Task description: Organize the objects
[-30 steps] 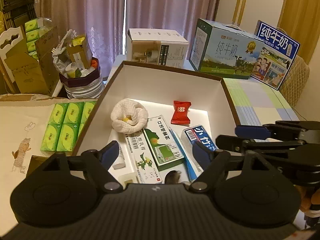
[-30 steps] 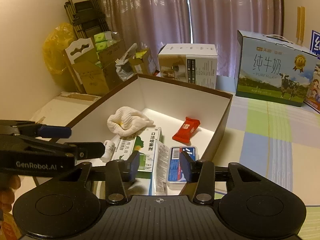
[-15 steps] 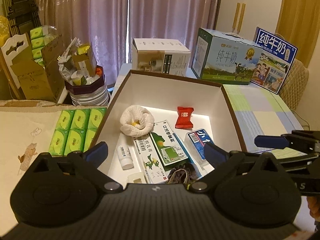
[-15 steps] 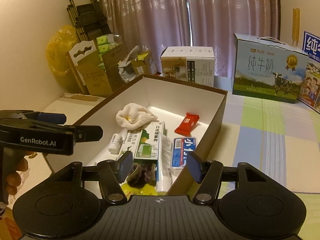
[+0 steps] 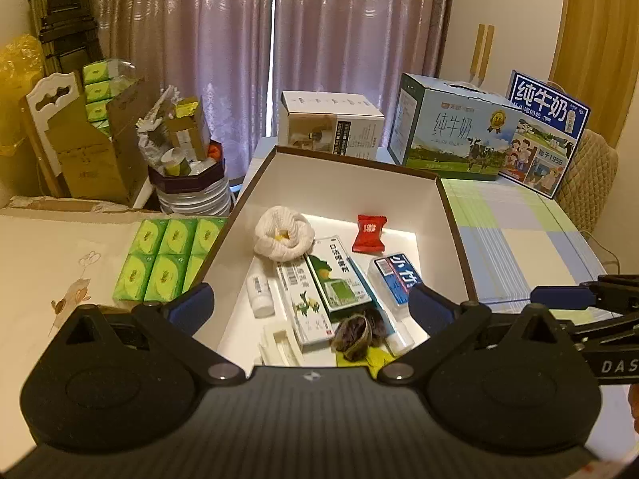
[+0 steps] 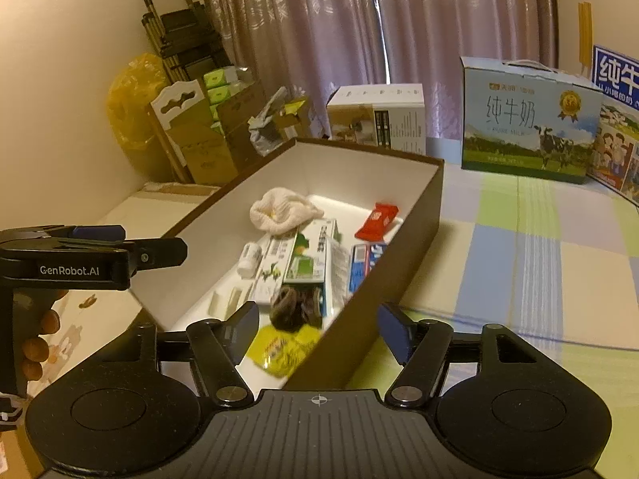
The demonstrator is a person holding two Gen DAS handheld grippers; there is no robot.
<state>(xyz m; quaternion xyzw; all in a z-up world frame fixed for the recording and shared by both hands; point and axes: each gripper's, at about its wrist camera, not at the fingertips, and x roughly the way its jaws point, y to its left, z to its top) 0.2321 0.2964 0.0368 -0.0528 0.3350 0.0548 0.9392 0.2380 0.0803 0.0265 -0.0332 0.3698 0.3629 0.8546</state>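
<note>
A brown box (image 5: pixel 351 191) with a white inside holds a rolled white cloth (image 5: pixel 283 237), a red candy packet (image 5: pixel 369 233), a green spray carton (image 5: pixel 337 275), a blue carton (image 5: pixel 395 279), a small white bottle (image 5: pixel 259 289) and a dark scrunchie (image 5: pixel 355 331). My left gripper (image 5: pixel 309 307) hangs above the box's near end, wide open and holding nothing. My right gripper (image 6: pixel 318 327) hovers over the near right wall of the box (image 6: pixel 399 247); its jaws are opening with nothing gripped. A yellow packet (image 6: pixel 279 349) lies below it.
Two milk cartons (image 5: pixel 447 135) and a white carton (image 5: pixel 331 119) stand behind the box. Green tissue packs (image 5: pixel 163 259) lie left of it, with cardboard boxes (image 5: pixel 92 147) and a full round tin (image 5: pixel 187 175) beyond. A checked tablecloth (image 6: pixel 539 259) spreads to the right.
Both grippers drew back and rose from the box, so its near end with the scrunchie and yellow packet now shows. Both pairs of jaws stand wider apart.
</note>
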